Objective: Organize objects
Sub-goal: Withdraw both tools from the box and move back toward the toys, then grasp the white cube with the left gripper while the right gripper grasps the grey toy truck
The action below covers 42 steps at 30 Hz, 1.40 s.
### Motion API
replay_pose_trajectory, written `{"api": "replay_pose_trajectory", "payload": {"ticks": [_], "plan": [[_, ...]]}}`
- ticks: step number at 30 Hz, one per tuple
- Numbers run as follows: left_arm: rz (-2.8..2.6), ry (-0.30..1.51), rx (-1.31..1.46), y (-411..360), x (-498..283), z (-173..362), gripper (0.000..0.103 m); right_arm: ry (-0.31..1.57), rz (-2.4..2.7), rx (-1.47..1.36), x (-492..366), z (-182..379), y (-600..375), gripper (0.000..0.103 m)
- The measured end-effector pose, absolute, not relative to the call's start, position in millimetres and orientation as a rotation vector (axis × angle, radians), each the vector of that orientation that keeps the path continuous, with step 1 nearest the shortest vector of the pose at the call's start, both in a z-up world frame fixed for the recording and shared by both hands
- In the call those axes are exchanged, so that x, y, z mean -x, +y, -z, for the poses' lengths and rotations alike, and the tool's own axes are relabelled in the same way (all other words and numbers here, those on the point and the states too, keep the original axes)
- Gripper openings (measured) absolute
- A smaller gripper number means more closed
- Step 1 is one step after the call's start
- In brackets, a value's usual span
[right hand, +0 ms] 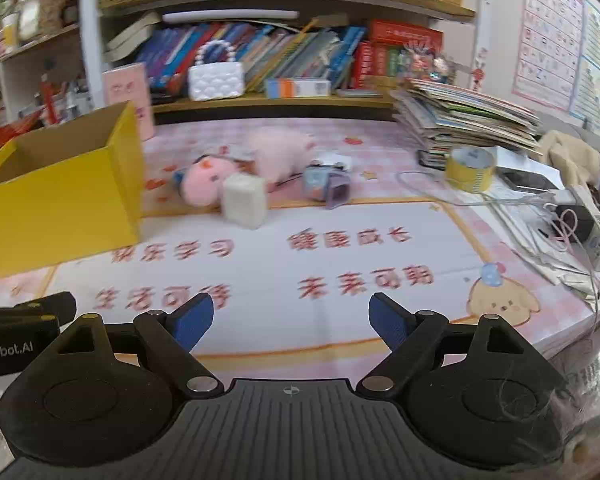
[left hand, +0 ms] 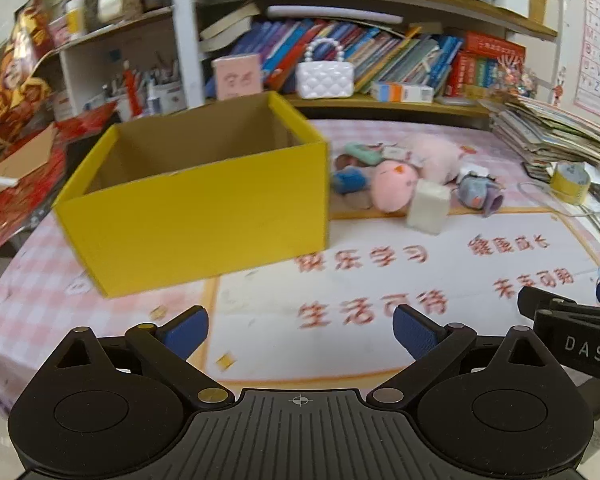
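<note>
Ahead and left of both sets of jaws: open yellow box on the counter. Ahead, beyond the jaws — pink plush, white block just beside it. Left gripper spread wide, nothing held; right gripper likewise — empty, touching nothing.

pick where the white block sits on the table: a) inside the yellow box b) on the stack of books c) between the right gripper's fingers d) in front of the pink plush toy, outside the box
d: the white block stands on the table just in front of the pink plush toy, beside and outside the yellow box, well away from the open right gripper.
</note>
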<state>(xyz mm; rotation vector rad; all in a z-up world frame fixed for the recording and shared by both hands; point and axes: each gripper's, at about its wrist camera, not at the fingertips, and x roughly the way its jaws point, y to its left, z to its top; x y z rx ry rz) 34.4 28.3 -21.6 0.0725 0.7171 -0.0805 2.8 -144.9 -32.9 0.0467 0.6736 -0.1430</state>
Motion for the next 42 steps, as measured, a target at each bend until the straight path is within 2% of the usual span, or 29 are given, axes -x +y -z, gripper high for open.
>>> {"api": "replay_pose_trajectory", "payload": {"ticks": [17,29,33,35,37,42], "plan": [[0.025,0.734,-0.053,-53.6,-102.0,27.4,0.100,0.705,0.054,-0.004,-87.3,36.2,-221.7,0.084],[-0.002,0.767,-0.042,-81.6,-131.6,32.4,0.100,0.730,-0.003,-0.065,-132.2,42.0,-261.2,0.084],[0.023,0.763,-0.042,-90.1,-140.3,31.8,0.098,0.726,-0.019,-0.092,-144.4,42.1,-267.9,0.084],[0.044,0.755,-0.040,-95.5,-146.2,32.7,0.094,0.720,-0.028,-0.104,-150.0,41.3,-270.6,0.083],[0.061,0.756,-0.047,-100.9,-153.0,37.0,0.087,0.713,-0.030,-0.112,-155.4,40.1,-274.1,0.082],[0.086,0.789,-0.065,-116.2,-177.2,55.8,0.079,0.707,-0.028,-0.146,-163.3,34.1,-285.8,0.082]]}}
